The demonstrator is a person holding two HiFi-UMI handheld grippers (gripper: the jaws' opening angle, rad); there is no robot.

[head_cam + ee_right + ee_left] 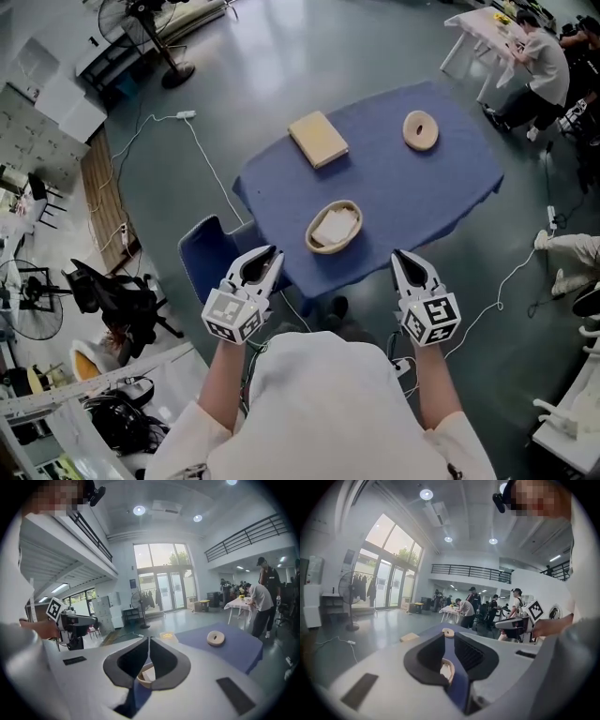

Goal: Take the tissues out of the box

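A flat tan box (318,139) lies at the far left of the blue-covered table (441,192). Nearer me stands an oval wicker basket (334,226) with white tissue in it. Both grippers hover short of the table's near edge, at chest height. My left gripper (272,253) points at the basket from the left, its jaws a narrow gap apart with nothing in them. My right gripper (399,256) is to the basket's right, shut and empty. In the left gripper view the basket (448,671) shows through the gap of the left gripper (449,637). The basket (146,674) shows below the right gripper (149,639).
A round wooden ring (421,130) lies at the table's far right. A blue chair (208,251) stands by the table's near-left corner. Cables (202,155) trail over the floor. People work at a white table (483,28) at the back right.
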